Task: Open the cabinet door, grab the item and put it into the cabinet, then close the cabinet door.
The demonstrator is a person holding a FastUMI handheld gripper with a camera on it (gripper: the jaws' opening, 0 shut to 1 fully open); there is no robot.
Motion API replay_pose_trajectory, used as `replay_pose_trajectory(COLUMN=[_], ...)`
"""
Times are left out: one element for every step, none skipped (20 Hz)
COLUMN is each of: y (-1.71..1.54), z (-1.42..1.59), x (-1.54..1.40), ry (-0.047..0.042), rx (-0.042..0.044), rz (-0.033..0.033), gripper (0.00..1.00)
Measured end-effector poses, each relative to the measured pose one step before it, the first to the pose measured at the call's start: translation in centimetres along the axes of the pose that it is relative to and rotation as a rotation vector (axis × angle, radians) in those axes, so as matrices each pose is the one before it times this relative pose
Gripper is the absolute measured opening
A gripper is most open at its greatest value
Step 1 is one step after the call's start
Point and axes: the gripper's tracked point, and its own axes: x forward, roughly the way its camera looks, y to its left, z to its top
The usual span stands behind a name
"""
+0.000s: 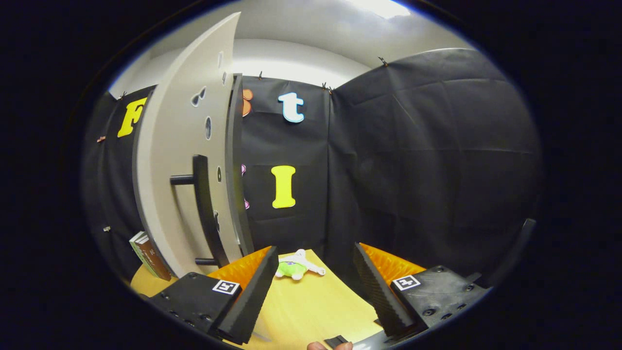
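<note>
A pale grey cabinet door (180, 160) stands swung out on the left, with a black bar handle (204, 204) on its face. Behind its dark edge is the cabinet body (237, 165). A small green and white plush toy (296, 266) lies on the yellow table, just ahead of my fingers and a little nearer the left one. My gripper (316, 287) is open, its black ridged fingers (252, 296) wide apart with nothing between them. The handle is up and to the left of the left finger, apart from it.
A book (148, 255) leans at the foot of the door on the left. The yellow table (311, 311) runs forward between the fingers to the black cloth wall. A person's fingertip (318, 346) shows at the near edge.
</note>
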Motion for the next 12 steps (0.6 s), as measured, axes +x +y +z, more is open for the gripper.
replay_pose_trajectory(y=[0.097, 0.406, 0.321, 0.393, 0.556, 0.326, 0.118, 0.170, 0.148, 0.149, 0.349, 0.715], z=[0.135, 0.028, 0.141, 0.293, 0.123, 0.165, -0.064, 0.090, 0.164, 0.018, 0.088, -0.205], x=[0.425, 0.222, 0.170, 0.231, 0.967, -0.202, -0.005, -0.049, -0.006, -0.106, -0.165, -0.014], ry=[-0.00343, -0.00102, -0.00462, -0.00820, -0.00723, 0.00032, 0.00116, -0.00363, -0.00610, -0.00186, -0.00190, 0.00672], rx=[0.00312, -0.00483, -0.00592, -0.01586, 0.00120, 0.01479, 0.00429, -0.00406, -0.01057, -0.00818, 0.00580, 0.00562], rz=[0.01543, 0.01442, 0.01297, -0.00827, 0.00546, 0.00132, 0.00203, 0.00337, 0.00179, 0.00171, 0.00597, 0.01155], gripper=[0.98, 0.98, 0.98, 0.98, 0.96, 0.96, 0.96, 0.96, 0.96, 0.96, 0.97, 0.97])
